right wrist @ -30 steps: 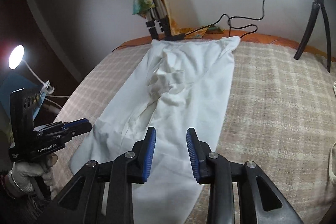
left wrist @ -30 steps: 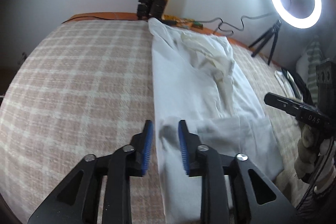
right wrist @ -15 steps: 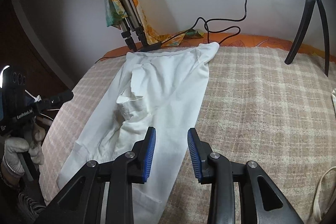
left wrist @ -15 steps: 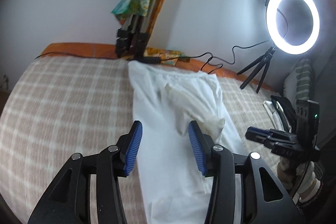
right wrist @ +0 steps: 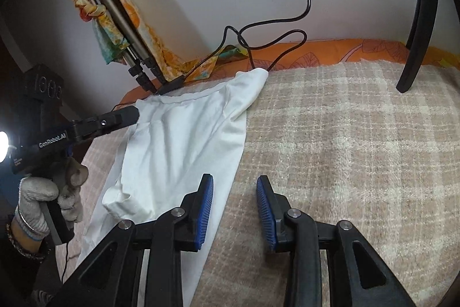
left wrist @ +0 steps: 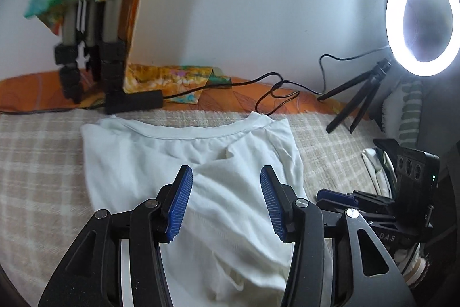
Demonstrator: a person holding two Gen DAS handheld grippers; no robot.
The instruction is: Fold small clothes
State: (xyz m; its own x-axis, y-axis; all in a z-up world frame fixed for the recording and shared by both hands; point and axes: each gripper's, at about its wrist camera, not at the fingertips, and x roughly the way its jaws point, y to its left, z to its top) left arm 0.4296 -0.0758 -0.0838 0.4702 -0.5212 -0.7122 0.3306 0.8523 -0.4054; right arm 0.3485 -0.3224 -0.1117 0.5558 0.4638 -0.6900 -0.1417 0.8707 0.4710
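Note:
A white shirt (left wrist: 178, 157) lies folded into a long strip on the checked blanket (left wrist: 40, 163), its collar towards the wall. My left gripper (left wrist: 225, 202) hangs open above the upper part of the shirt, nothing between its blue pads. In the right wrist view the same shirt (right wrist: 184, 140) runs along the left, a folded sleeve cuff lying at its near left. My right gripper (right wrist: 234, 213) is open over the shirt's right edge, one pad above the cloth and one above the blanket (right wrist: 345, 151). The left gripper (right wrist: 115, 120), held by a gloved hand (right wrist: 37, 197), shows at the far left.
A folded tripod (left wrist: 92, 48) draped with a colourful scarf leans against the wall behind the collar. A black cable (left wrist: 273, 94) runs along the orange bed edge. A lit ring light (left wrist: 419, 19) on a small tripod stands at the right. A dark tripod leg (right wrist: 419, 19) stands at the far right.
Both grippers have travelled along the shirt towards its collar end. The left gripper's jaws stand wider than a second ago. The right gripper has drifted to the shirt's right edge.

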